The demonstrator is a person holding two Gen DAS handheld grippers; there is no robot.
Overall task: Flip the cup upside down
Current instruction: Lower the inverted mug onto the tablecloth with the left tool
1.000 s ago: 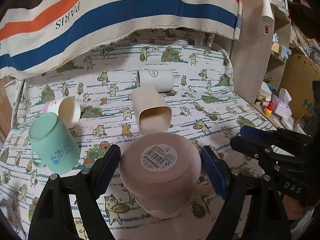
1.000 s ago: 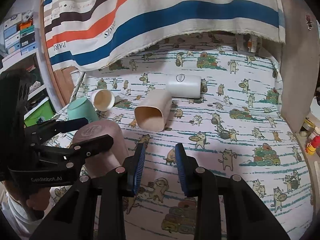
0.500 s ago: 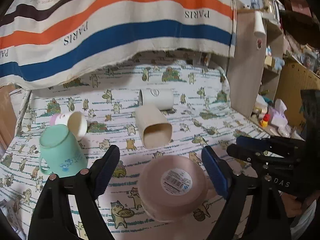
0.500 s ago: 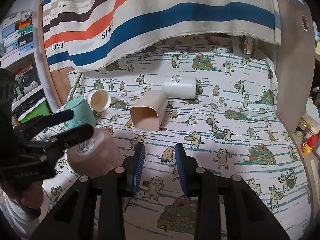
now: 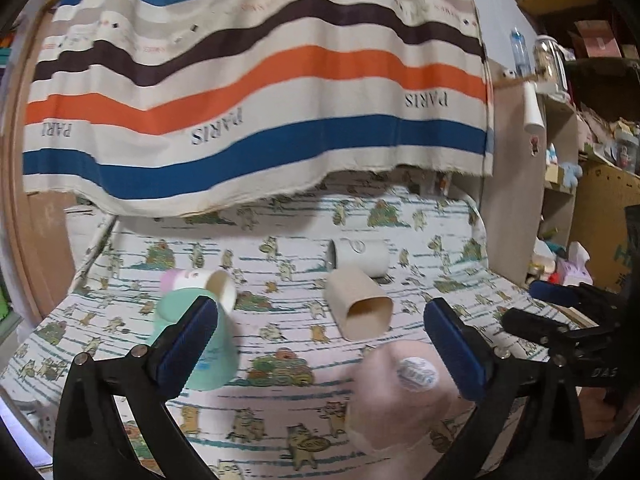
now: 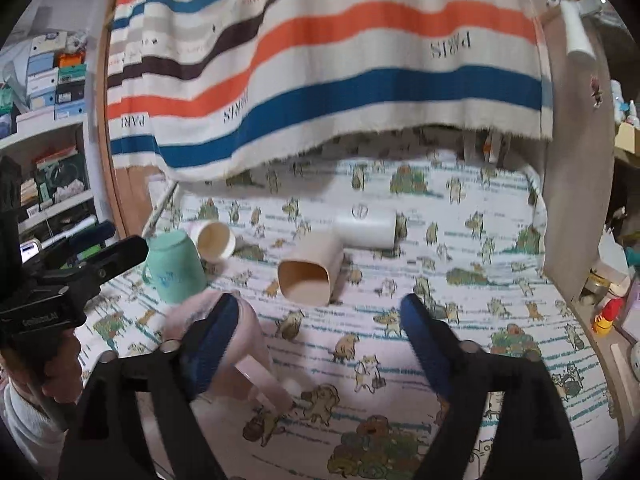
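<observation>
A pink mug (image 5: 400, 396) stands upside down on the cat-print cloth, its barcode sticker on top; its handle shows in the right wrist view (image 6: 256, 364). My left gripper (image 5: 320, 344) is open and empty, raised above and behind the mug. My right gripper (image 6: 316, 340) is open and empty, with its left finger in front of the mug. A mint green mug (image 5: 196, 344) stands upside down at the left (image 6: 176, 268). A beige square cup (image 5: 358, 308) lies on its side, mouth toward me (image 6: 310, 276).
A white cup (image 5: 360, 256) lies on its side behind the beige one (image 6: 366, 226). A small pink-and-white cup (image 5: 200, 284) lies beside the green mug. A striped towel (image 5: 256, 120) hangs at the back. Shelves stand at the right (image 5: 560, 160).
My left gripper has let go of the pink mug and pulled up and back; the mug stays upside down on the cloth. My right gripper has opened wide.
</observation>
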